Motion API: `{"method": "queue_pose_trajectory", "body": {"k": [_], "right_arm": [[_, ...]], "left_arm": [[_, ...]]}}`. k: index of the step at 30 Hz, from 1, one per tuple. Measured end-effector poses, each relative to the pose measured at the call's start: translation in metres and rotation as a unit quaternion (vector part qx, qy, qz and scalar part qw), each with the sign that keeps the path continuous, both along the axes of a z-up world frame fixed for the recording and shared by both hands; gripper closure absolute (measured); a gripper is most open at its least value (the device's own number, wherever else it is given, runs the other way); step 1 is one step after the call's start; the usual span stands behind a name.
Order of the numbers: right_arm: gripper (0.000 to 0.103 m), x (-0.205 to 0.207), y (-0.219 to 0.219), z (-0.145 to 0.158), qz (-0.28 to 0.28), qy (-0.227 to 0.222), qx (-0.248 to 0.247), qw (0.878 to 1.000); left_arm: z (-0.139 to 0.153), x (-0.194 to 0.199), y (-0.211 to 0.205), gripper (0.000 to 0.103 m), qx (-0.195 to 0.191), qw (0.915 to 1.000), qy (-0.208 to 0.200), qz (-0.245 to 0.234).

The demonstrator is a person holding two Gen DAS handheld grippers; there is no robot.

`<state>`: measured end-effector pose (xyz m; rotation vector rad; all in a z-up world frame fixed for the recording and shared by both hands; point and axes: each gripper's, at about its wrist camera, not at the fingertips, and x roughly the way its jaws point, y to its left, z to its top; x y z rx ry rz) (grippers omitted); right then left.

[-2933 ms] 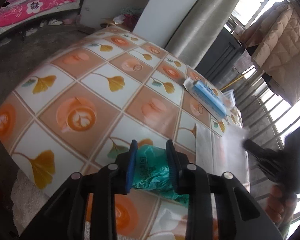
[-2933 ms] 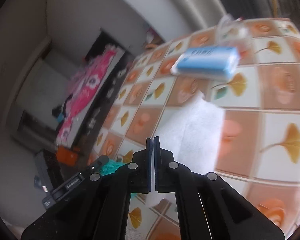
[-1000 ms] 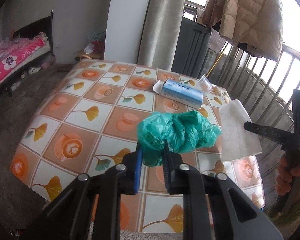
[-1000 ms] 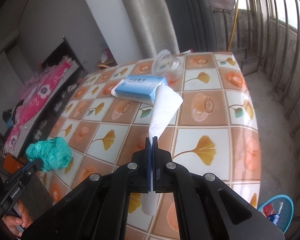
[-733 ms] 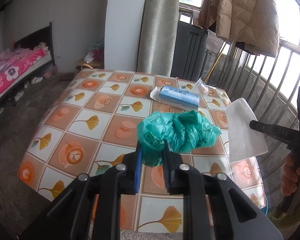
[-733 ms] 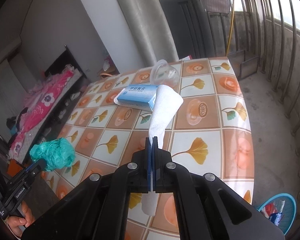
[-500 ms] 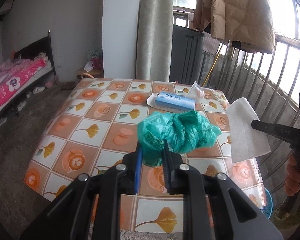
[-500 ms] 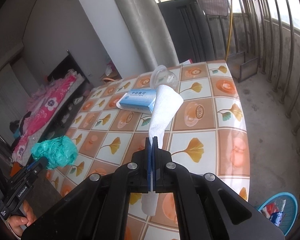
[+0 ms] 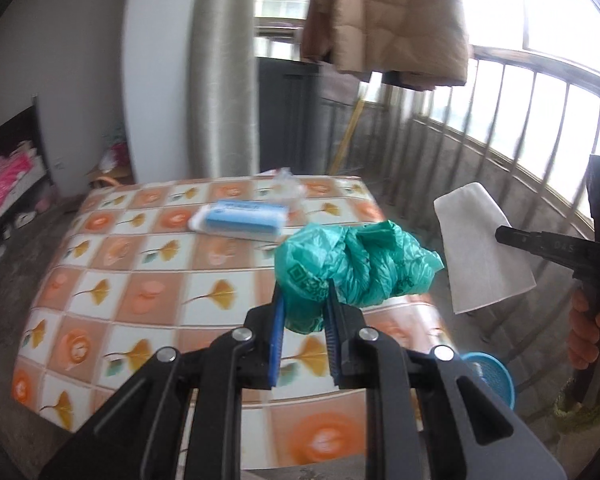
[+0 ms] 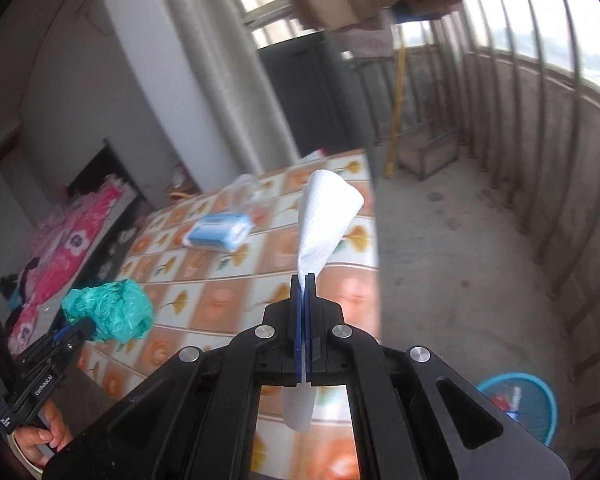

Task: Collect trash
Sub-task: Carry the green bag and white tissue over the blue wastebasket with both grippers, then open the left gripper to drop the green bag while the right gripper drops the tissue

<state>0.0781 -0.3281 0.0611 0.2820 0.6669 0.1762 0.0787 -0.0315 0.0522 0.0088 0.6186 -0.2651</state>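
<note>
A: Status? 
B: Carry step. Left gripper (image 9: 303,316) clamps green plastic bag (image 9: 356,264); right gripper (image 10: 305,296) pinches white tissue (image 10: 324,220), both above table (image 9: 148,292).

A: Next? 
B: Move both over blue bin (image 10: 520,404), floor near right, then release.

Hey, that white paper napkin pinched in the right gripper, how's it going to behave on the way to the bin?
The white napkin probably weighs almost nothing: it stands up from the right gripper in a loose curl. It looks floppy, held by one edge, so it may flap and likely flutters when dropped toward the blue basket.
</note>
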Motion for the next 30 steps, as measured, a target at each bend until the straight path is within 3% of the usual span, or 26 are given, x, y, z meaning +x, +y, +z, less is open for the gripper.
{"method": "queue_pose_trajectory", "body": {"k": [6,13,18,22,26,28,30], "right_arm": [[0.103,-0.034,-0.07,-0.024,-0.084,0.038,-0.004,0.996],[0.103,-0.053,-0.125,-0.078,-0.134,0.113,0.002,0.985],[0.103,-0.05,-0.138,-0.14,-0.128,0.177,0.006,0.976],[0.102,-0.044,-0.142,-0.208,-0.118,0.243,0.0,0.963],[0.092,-0.042,-0.156,-0.271,-0.127,0.301,0.032,0.945],[0.07,-0.043,-0.164,-0.29,-0.138,0.324,0.027,0.935],[0.063,-0.048,-0.172,-0.295,-0.145,0.326,0.042,0.933]], "left_arm": [[-0.01,0.004,-0.078,0.086,0.015,0.9938,0.025,-0.108],[-0.048,-0.003,-0.169,0.086,0.054,0.9736,0.076,-0.209],[-0.078,-0.013,-0.204,0.086,0.065,0.9622,0.115,-0.238],[-0.099,-0.016,-0.221,0.086,0.08,0.9566,0.141,-0.242],[-0.115,-0.011,-0.231,0.086,0.095,0.9526,0.157,-0.243],[-0.124,-0.01,-0.238,0.086,0.105,0.9494,0.165,-0.246],[-0.13,-0.009,-0.243,0.086,0.112,0.9461,0.172,-0.25]]}}
